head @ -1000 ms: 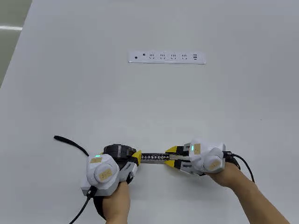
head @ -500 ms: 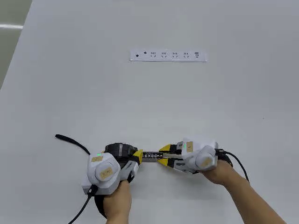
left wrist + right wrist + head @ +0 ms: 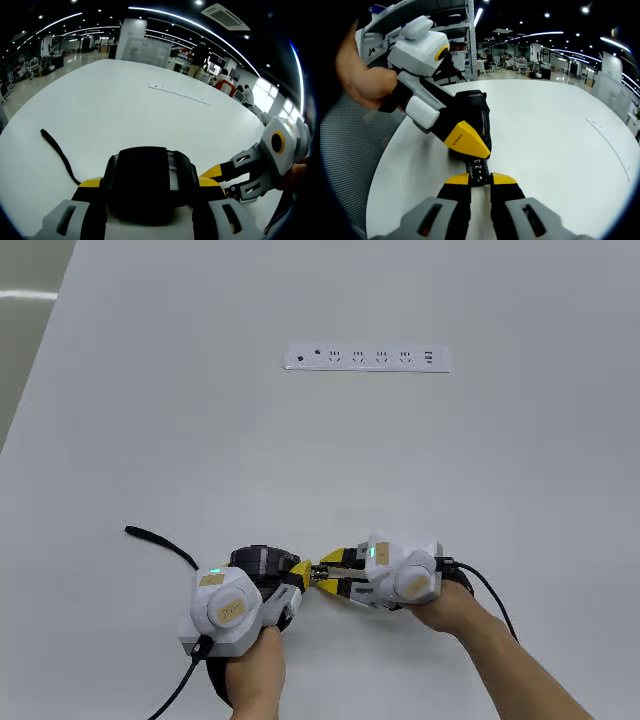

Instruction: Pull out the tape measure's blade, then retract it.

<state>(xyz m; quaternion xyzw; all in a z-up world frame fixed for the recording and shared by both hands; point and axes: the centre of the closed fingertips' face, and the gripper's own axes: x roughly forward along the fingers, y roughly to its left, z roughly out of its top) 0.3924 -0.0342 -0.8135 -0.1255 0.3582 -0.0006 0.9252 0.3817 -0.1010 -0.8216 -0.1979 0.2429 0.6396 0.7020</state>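
Left tongs are closed on the black tape measure, low in the middle of the head view on the white desk; my right tongs pinch its short blade.

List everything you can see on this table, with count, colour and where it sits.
table: one, white, under everything.
power strip: one, white, lying flat at the far side.
strap: one, black, on the table left of the tape measure, running toward it.
tape measure: one, black case, near side of the table.
blade: one short stretch out, dark with light numerals, between the case and the right tongs.
left tongs: one, white with yellow tips, shut on the tape measure.
right tongs: one, white with yellow tips, shut on the blade.
left hand, right hand: one on each tongs.
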